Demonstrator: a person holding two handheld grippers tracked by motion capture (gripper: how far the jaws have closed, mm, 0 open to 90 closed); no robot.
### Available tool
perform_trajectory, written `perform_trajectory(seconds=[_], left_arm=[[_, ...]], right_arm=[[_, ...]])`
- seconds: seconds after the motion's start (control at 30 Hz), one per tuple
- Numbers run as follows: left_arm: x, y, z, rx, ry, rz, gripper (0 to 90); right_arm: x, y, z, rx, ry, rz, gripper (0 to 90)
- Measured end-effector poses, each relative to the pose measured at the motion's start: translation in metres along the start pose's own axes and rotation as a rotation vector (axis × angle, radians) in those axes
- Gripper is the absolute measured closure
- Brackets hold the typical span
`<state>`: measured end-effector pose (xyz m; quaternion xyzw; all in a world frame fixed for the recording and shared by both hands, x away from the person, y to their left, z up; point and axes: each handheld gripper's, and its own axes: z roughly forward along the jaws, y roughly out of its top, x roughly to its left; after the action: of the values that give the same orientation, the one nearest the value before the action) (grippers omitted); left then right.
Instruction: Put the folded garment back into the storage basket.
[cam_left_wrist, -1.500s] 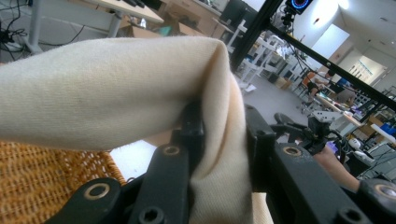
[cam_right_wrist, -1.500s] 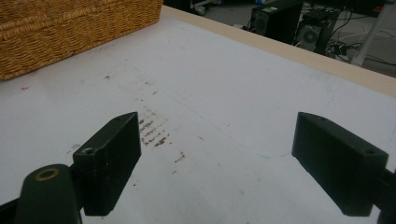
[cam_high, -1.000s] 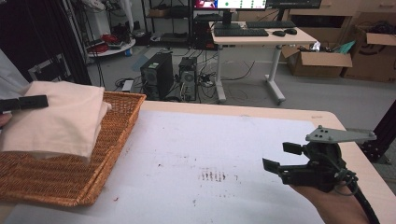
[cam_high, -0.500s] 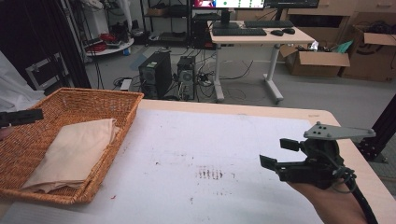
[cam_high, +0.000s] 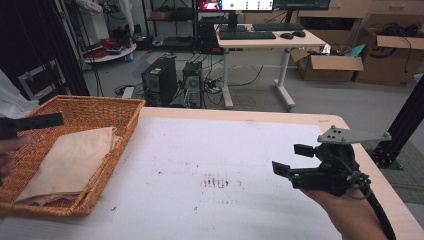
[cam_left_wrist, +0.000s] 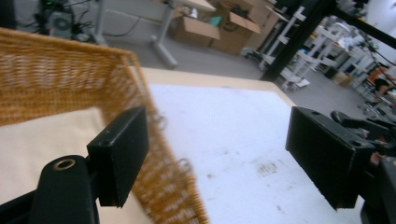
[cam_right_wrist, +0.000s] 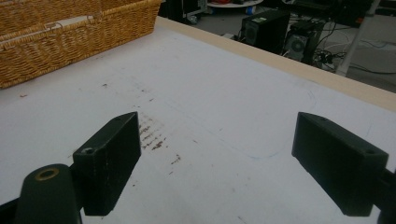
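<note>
Beige cloth (cam_high: 70, 162) now lies folded in our wicker basket (cam_high: 117, 135). Our left gripper (cam_left_wrist: 217, 156) has just been opening, jaws spread, nothing between them. We think the drop is done. Our right gripper (cam_right_wrist: 231, 163) waits spread over the worktop (cam_high: 235, 150).

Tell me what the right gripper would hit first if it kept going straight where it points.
Probably the wicker basket: the right gripper, jaws open, points across bare table toward it, though depth is unclear.
</note>
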<state>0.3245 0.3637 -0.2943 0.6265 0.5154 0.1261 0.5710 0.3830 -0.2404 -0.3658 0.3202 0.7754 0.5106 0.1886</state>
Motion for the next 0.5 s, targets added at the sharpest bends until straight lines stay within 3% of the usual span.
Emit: perform_trajectory(seconds=[0.33, 0.5], left_arm=[[-0.056, -0.009, 0.038, -0.023, -0.101, 0.116, 17.2], [-0.082, -0.024, 0.063, 0.009, -0.144, 0.173, 16.6]], right_arm=[[-0.008, -0.001, -0.015, -0.015, -0.034, 0.007, 15.0], [-0.009, 0.000, -0.017, -0.023, -0.038, 0.008, 14.9]])
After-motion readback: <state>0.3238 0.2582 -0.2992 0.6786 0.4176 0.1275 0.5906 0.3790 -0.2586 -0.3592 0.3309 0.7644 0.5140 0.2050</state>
